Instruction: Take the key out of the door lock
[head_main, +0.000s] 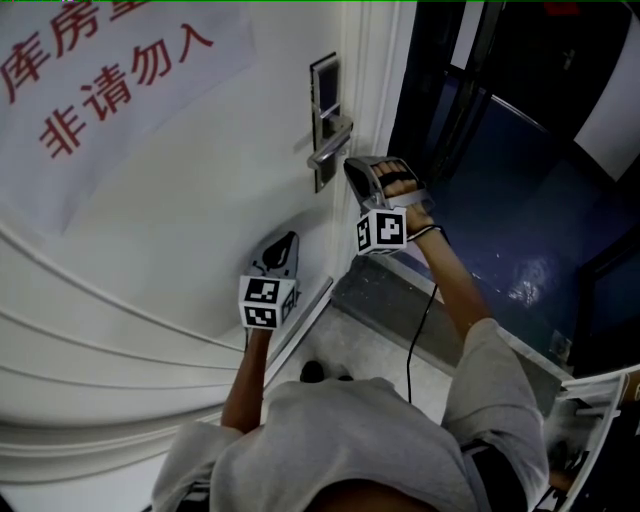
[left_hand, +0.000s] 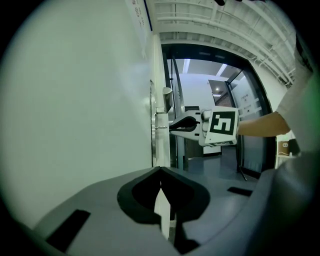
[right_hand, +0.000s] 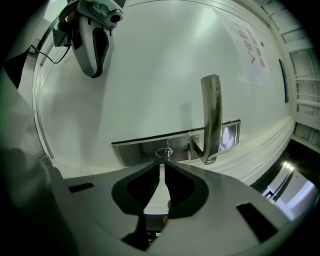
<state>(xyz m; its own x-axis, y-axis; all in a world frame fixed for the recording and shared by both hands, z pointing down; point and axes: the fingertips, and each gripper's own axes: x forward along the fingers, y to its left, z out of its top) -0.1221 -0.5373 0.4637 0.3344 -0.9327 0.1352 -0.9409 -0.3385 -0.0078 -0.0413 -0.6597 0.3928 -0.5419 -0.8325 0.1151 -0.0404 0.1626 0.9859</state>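
Key (right_hand: 167, 153) sits in the lock (right_hand: 142, 149) beside the handle (right_hand: 211, 117). Right gripper (right_hand: 162, 164) jaws nearly together, tips at it, no clear pinch. Left gripper (left_hand: 160, 171) jaws together, empty. It's small, stiff, slick metal, so I'd pinch the head and pull straight.

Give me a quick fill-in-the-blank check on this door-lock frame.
The key sits in the ____ of the door.
The right gripper has its tips at the ____.
The left gripper holds ____.
The sign has ____ characters.
Missing words: lock; key; nothing; red.
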